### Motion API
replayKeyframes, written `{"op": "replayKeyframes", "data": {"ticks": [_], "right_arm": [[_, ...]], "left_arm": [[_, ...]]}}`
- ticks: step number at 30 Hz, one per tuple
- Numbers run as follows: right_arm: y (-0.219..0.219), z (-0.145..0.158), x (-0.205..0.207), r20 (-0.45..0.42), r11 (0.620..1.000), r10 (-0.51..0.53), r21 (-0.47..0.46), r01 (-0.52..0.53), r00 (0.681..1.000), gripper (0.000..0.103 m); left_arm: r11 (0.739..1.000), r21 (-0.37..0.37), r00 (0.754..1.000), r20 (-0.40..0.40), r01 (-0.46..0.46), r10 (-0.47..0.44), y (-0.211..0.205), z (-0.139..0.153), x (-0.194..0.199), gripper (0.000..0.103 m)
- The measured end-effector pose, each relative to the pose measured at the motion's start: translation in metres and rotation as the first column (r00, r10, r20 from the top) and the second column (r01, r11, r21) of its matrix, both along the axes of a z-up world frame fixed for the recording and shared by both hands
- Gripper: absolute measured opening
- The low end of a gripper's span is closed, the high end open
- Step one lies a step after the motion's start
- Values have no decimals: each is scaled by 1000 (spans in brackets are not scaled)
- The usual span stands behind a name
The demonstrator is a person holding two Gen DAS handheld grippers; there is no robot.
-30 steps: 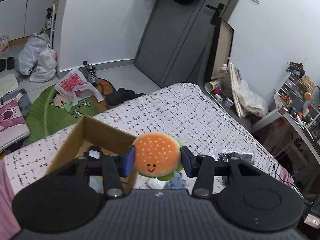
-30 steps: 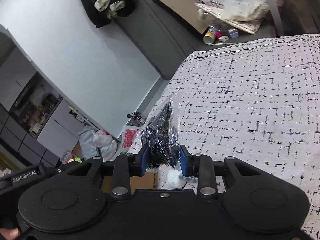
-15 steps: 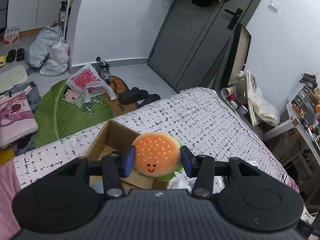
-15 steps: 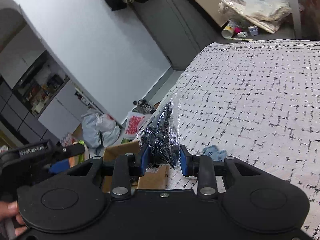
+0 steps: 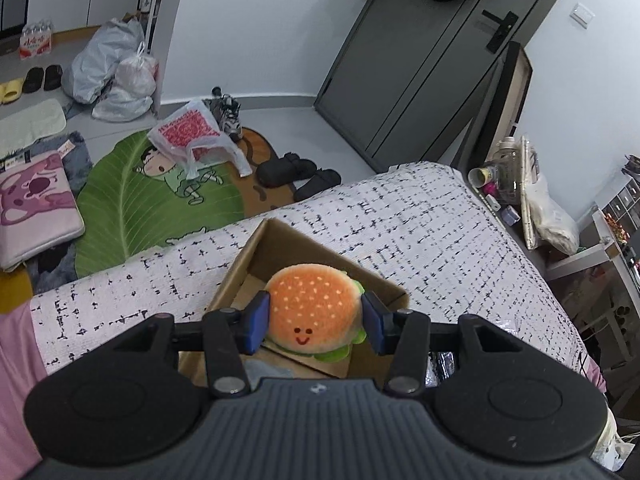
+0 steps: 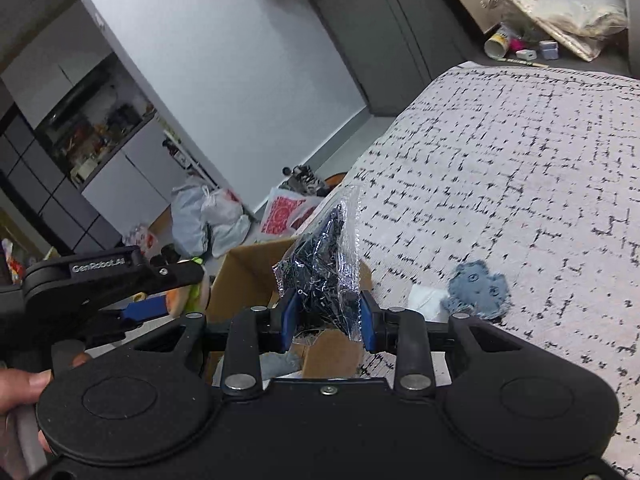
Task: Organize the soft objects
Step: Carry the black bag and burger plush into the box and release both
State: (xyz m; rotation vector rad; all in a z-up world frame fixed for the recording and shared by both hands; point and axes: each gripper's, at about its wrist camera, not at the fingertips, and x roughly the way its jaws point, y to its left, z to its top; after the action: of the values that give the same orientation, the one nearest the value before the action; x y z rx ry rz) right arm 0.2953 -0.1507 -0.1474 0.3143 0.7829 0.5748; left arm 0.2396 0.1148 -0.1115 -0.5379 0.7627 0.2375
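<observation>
My left gripper (image 5: pixel 316 322) is shut on an orange burger plush toy (image 5: pixel 314 312) with a smiling face and green lettuce trim. It hangs over the open cardboard box (image 5: pixel 276 248) that stands on the bed. My right gripper (image 6: pixel 327 320) is shut on a clear plastic bag of dark cloth (image 6: pixel 320 268), held beside the same box (image 6: pixel 248 276). In the right wrist view the left gripper (image 6: pixel 148 300) shows at the left with the plush in it. Something grey lies inside the box (image 6: pixel 278 362).
The bed (image 5: pixel 420 232) has a white cover with black dashes. A small grey-blue plush (image 6: pixel 478 288) and a white cloth (image 6: pixel 426 298) lie on it right of the box. Floor beyond holds a leaf rug (image 5: pixel 152 208), bags (image 5: pixel 116 72), shoes and a dark door (image 5: pixel 404 68).
Both grippers have moved toward the box, which now sits larger and more central under the burger plush. The bag has come closer to the box's edge. Both grips are unchanged.
</observation>
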Motion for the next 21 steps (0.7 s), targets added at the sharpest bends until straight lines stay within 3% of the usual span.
{"op": "replayKeyframes", "data": {"ticks": [10,14,21], "right_arm": [[28,-10,4,-7,998,40,-42,-40,999,31],[33,-13,10,-22,998,33,-51,-34,999,31],[38,-15,18,-23,998,37,-42,-38,999,31]], "left_arm": [[999,-30,998,-53,41,-43,10,-30,17,49],[999,-35,994,-102,37,-41,12,-35,28,55],[999,3,992,-113,48,-47,11,-27,37,66]]}}
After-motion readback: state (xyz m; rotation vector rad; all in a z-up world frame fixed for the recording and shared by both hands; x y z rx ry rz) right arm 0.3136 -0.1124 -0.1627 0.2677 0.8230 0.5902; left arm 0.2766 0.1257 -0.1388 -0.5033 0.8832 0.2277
